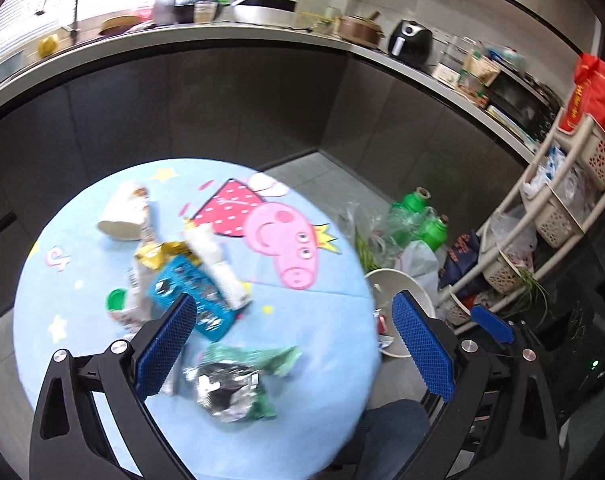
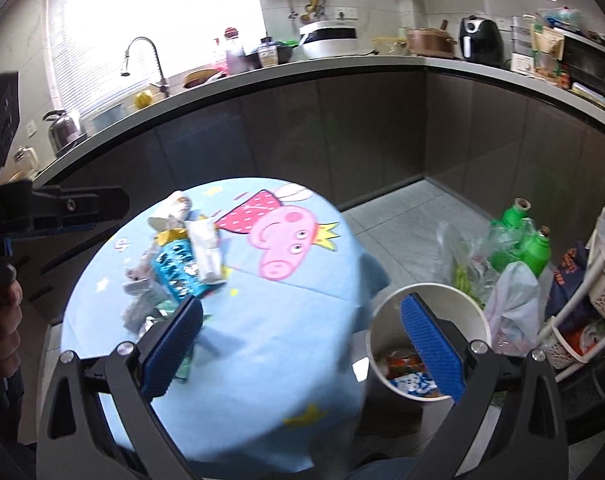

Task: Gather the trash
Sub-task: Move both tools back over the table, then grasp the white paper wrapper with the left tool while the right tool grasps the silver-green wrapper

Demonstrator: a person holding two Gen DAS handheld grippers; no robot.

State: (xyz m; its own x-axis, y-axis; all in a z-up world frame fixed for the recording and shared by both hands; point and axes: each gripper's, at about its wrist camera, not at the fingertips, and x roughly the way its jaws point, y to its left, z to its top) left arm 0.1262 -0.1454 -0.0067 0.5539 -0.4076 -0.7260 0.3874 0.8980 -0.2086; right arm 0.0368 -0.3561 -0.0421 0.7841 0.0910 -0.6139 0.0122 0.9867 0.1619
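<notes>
Left gripper (image 1: 290,344) hovering with jaws wide and empty over wrappers (image 1: 190,276) lying on the round bench (image 1: 310,420), right gripper (image 2: 302,344) gaping empty, white bin (image 2: 478,312) standing beside the bench, holding trash

The print on the blue wrapper (image 1: 192,300), just ahead of the left-hand jaw in the left wrist view, is motion-blurred and unreadable; that jaw covers the wrapper's near corner. The white paper tub (image 2: 428,336) lies behind the right-hand jaw in the right wrist view, which hides part of its contents; the labels inside are too blurred to identify. The left gripper (image 2: 58,204) is cut off by the left frame edge, so its finger spacing cannot be determined there.
</notes>
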